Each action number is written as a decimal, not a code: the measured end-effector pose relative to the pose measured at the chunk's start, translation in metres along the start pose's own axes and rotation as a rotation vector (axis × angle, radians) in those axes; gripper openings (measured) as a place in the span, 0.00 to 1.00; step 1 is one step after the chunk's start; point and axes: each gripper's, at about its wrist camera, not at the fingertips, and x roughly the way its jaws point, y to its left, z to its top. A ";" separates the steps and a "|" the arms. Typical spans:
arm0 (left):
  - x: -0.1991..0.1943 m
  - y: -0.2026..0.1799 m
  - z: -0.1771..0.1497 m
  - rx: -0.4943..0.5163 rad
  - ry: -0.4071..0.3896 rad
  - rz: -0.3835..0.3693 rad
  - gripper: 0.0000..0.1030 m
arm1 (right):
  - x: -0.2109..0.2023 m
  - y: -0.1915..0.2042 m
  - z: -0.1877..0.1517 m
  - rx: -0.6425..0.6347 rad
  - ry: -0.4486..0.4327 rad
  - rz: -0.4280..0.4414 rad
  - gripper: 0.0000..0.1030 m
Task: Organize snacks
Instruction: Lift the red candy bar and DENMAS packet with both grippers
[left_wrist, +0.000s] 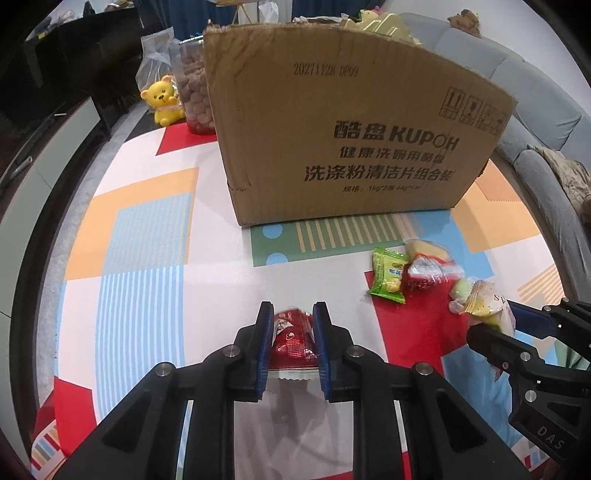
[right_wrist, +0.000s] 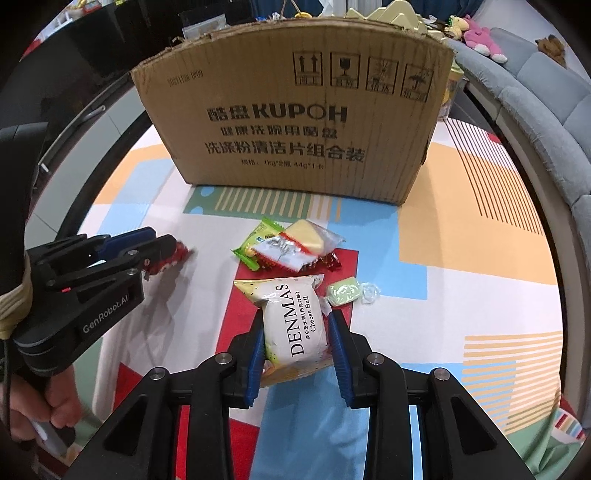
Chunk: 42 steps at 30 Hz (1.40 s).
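Left gripper: jaws closed on red snack packet, held above surface. Right gripper: jaws clamped on white DENMAS Cheese Ball pack. Remaining snack pile on surface, just in front of cardboard box. Green candy beside the DENMAS pack.

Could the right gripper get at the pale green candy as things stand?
Probably not right away: the right gripper is shut on the DENMAS packet, so its jaws are occupied. The pale green candy lies uncovered just ahead, beside that packet, so access looks free once the packet is released.
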 end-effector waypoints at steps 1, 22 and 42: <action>-0.001 0.000 0.001 -0.001 -0.001 0.001 0.16 | -0.002 0.000 0.000 0.001 -0.004 0.000 0.33; -0.011 0.005 -0.012 0.013 0.001 -0.007 0.36 | -0.014 0.004 -0.005 -0.005 -0.027 -0.003 0.33; 0.017 0.005 -0.030 0.036 0.044 -0.024 0.21 | -0.002 0.016 -0.008 -0.013 -0.001 0.015 0.33</action>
